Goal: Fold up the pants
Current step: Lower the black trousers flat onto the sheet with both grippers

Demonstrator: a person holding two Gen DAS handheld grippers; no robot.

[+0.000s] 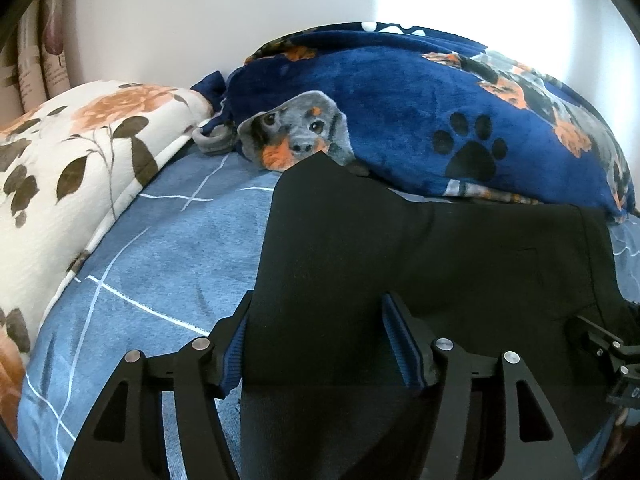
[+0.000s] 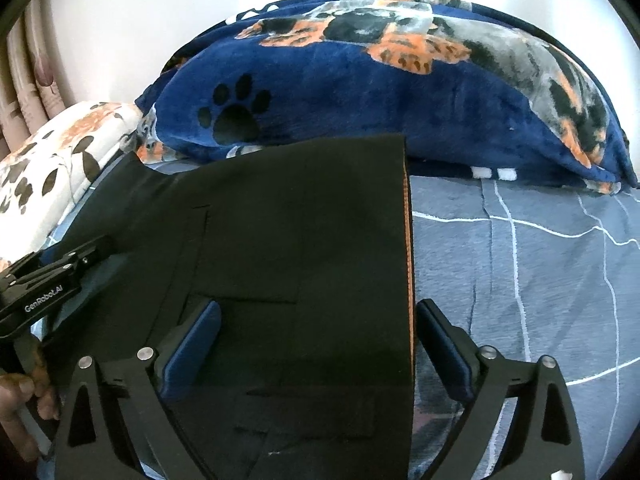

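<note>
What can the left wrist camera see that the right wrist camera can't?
Only the left wrist view shows the printed grey puppy face on the blanket. Only the right wrist view shows the pants' orange-trimmed edge and a person's hand. Both show the black pants, the navy fleece dog-print blanket, the white floral pillow and the blue checked bedsheet.

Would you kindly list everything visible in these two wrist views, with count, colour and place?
pants: one, black, spread flat on the bed in front of both claws
bedsheet: one, blue with white grid lines, under the pants
blanket: one, navy with dog and paw prints, bunched behind the pants
pillow: one, white with orange flowers, far left on the bed
curtain: one, beige and patterned, upper left corner
wall: one, white, behind the bed
left claw: one, black with blue pads, open over the pants
right claw: one, black with blue pads, open astride the pants' edge
</note>
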